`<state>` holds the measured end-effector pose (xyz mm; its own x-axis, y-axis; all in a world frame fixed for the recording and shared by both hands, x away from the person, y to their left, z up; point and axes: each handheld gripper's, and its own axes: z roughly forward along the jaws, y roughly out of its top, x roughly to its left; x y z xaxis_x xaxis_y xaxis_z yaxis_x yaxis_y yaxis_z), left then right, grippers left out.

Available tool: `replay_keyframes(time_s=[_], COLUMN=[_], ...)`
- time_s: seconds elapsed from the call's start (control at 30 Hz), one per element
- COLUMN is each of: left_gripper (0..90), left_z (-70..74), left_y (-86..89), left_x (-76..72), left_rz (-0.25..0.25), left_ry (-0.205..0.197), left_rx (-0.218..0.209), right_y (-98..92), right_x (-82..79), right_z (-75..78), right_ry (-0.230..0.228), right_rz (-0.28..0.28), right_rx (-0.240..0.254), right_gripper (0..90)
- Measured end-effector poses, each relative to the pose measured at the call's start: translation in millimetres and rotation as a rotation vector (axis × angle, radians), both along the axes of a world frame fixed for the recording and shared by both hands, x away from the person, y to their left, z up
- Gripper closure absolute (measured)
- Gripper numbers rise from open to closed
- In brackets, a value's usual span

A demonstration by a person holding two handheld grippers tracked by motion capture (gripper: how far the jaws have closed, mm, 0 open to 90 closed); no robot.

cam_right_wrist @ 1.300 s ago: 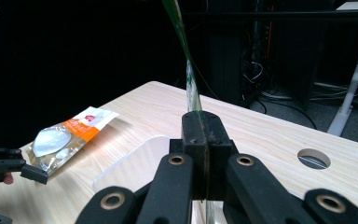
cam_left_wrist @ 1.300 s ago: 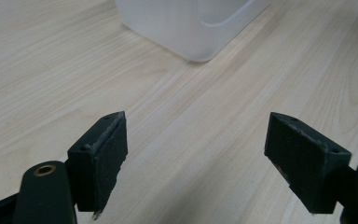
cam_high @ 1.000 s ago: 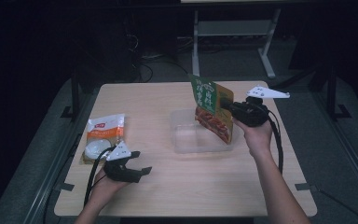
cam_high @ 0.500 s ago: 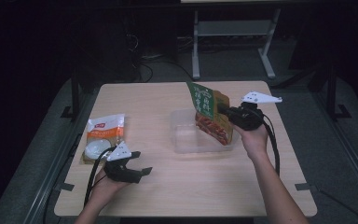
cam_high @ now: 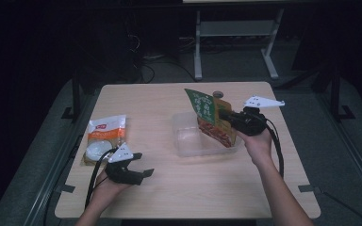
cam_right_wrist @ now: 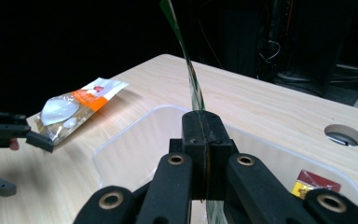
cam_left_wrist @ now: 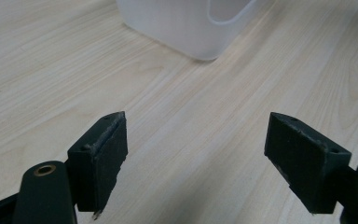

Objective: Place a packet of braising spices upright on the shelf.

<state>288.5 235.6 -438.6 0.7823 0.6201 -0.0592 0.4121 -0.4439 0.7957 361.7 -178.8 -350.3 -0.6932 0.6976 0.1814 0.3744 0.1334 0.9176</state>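
Right gripper point(cam_high: 224, 114) jaws clamp a flat, glossy green-and-red pouch point(cam_high: 209, 117), held upright over the clear, rounded-corner plastic tub point(cam_high: 186, 141); its print is unreadable. Left gripper point(cam_high: 141, 165) jaws stand apart, empty, above woodgrain table point(cam_high: 169, 193).

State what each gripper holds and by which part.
Right gripper pinches the green snack bag by its side edge, above the clear tray. Left gripper holds nothing.
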Motion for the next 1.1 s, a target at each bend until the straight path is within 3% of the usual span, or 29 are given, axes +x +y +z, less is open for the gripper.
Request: replay_keyframes(time_s=[0.3,0.37,0.57,0.67,0.9,1.1], left_gripper=[20.7,20.7,20.7,20.7,20.9,20.9], left_z=[-0.6,-0.7,-0.9,-0.9,-0.2,-0.3], left_y=[-0.7,-0.6,-0.7,-0.6,0.9,0.8], left_x=[0.0,0.2,0.5,0.5,0.3,0.0], left_rz=[0.001,0.001,-0.002,-0.001,0.011,0.014], left_ry=[0.003,0.004,0.002,0.001,0.002,0.0], left_rx=[0.003,0.002,0.009,0.01,0.008,0.01], right_y=[1.0,0.4,-2.5,-4.9,-14.7,-16.2], right_x=[-3.2,-3.7,-2.1,-0.2,2.8,2.0], right_z=[1.4,2.1,0.8,-0.6,-3.0,-5.2], right_ry=[0.024,0.027,0.079,0.109,0.163,0.164], right_rz=[0.004,0.0,0.001,-0.009,-0.057,-0.07], right_rx=[-0.029,-0.056,-0.102,-0.092,-0.037,-0.023], right_gripper=[89.2,86.7,84.0,88.8,89.7,90.0])
